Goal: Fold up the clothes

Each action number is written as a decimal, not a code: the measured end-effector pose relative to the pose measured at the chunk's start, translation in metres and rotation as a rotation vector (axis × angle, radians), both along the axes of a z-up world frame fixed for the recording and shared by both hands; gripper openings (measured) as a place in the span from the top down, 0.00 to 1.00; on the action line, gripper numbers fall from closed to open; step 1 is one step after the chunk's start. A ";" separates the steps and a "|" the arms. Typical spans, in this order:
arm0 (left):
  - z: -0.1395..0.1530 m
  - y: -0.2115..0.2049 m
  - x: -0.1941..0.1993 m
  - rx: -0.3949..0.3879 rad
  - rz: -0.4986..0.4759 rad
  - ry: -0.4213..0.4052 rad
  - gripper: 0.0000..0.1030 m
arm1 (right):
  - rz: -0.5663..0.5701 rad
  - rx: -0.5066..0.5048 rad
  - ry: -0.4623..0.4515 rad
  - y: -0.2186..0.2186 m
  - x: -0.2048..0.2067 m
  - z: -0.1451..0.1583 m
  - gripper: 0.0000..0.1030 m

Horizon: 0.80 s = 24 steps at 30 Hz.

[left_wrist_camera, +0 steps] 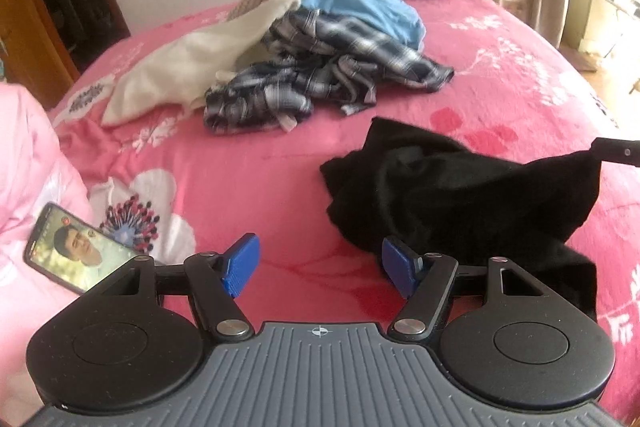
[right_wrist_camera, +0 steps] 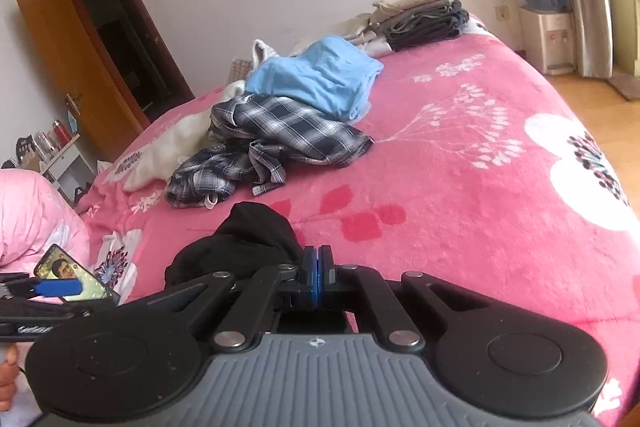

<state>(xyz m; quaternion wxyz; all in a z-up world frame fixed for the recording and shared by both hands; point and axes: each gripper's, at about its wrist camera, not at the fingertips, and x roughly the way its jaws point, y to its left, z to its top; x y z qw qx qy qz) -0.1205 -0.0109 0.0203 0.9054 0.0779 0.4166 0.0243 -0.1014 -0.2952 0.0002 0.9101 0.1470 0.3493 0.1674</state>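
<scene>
My right gripper [right_wrist_camera: 317, 269]: clamped on black garment [left_wrist_camera: 440, 195].
My left gripper [left_wrist_camera: 320, 269]: released, empty.
Unfolded pile [left_wrist_camera: 312, 67]: 12 o'clock.

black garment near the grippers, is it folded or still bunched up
Bunched, not folded: the black garment lies crumpled on the pink bedspread, one corner pulled up by the shut right gripper.

left wrist: low, close over pink bedspread [left_wrist_camera: 280, 167]; right wrist: same, rightward; shared: clothes pile [left_wrist_camera: 312, 67], phone [left_wrist_camera: 76, 247]
</scene>
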 end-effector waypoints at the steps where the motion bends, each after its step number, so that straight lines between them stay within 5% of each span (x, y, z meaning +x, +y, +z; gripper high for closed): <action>1: 0.003 -0.004 -0.003 0.009 0.004 -0.011 0.34 | 0.003 0.000 -0.007 -0.001 -0.001 0.002 1.00; 9: 0.093 -0.033 -0.060 0.242 0.084 -0.136 0.32 | -0.005 0.001 0.016 0.002 -0.006 0.016 1.00; 11: 0.125 -0.035 -0.071 0.221 0.090 -0.171 0.31 | -0.010 -0.007 0.016 0.004 -0.006 0.023 1.00; 14: 0.156 -0.031 -0.082 0.069 0.100 -0.196 0.30 | -0.010 0.017 0.005 0.004 -0.008 0.037 1.00; 17: 0.144 -0.041 -0.079 -0.024 0.023 -0.242 0.29 | 0.002 0.010 -0.003 0.008 -0.005 0.045 1.00; 21: 0.111 -0.047 -0.041 -0.016 0.012 -0.248 0.29 | 0.034 -0.056 -0.028 0.013 -0.002 0.040 1.00; 24: 0.077 -0.041 -0.011 -0.089 -0.005 -0.160 0.28 | 0.074 -0.086 -0.032 0.012 0.002 0.025 0.99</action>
